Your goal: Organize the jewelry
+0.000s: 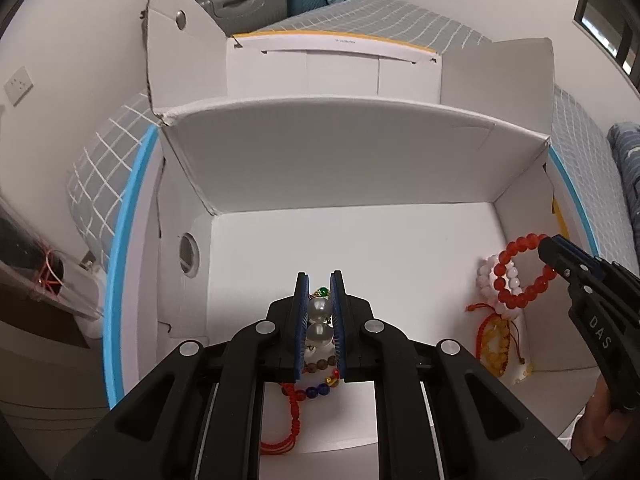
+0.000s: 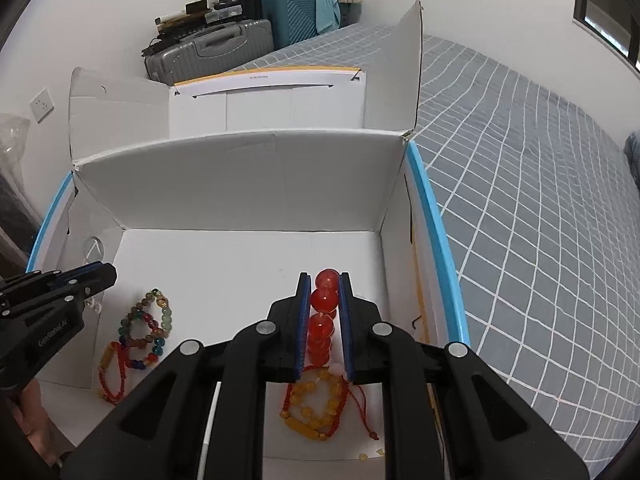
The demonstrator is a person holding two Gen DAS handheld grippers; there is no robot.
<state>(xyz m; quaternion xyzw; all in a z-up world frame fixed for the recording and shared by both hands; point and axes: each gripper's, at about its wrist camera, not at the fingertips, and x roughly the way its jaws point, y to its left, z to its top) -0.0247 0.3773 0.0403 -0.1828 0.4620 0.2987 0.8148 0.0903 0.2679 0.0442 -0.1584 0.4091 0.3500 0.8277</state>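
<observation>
An open white cardboard box [image 1: 360, 248] holds the jewelry. My left gripper [image 1: 319, 280] is shut on a string of large pearl-white beads [image 1: 319, 318], low over the box floor. Under it lie multicoloured bead bracelets [image 1: 320, 384] and a red cord bracelet [image 1: 294, 420]. My right gripper [image 2: 325, 280] is shut on a red bead bracelet [image 2: 323, 300], which hangs as a ring [image 1: 520, 276] in the left wrist view. Below it lie a yellow amber bracelet [image 2: 316, 404] and a pale pink bead bracelet [image 1: 486, 280]. The left gripper [image 2: 109, 275] also shows above the multicoloured bracelets [image 2: 148, 328].
The box stands on a bed with a grey grid-patterned cover [image 2: 520, 200]; its flaps [image 2: 412, 68] stand up at the back and sides. Suitcases [image 2: 224, 44] stand by the far wall. A hand [image 1: 596, 420] holds the right gripper's handle. The box floor's middle is bare.
</observation>
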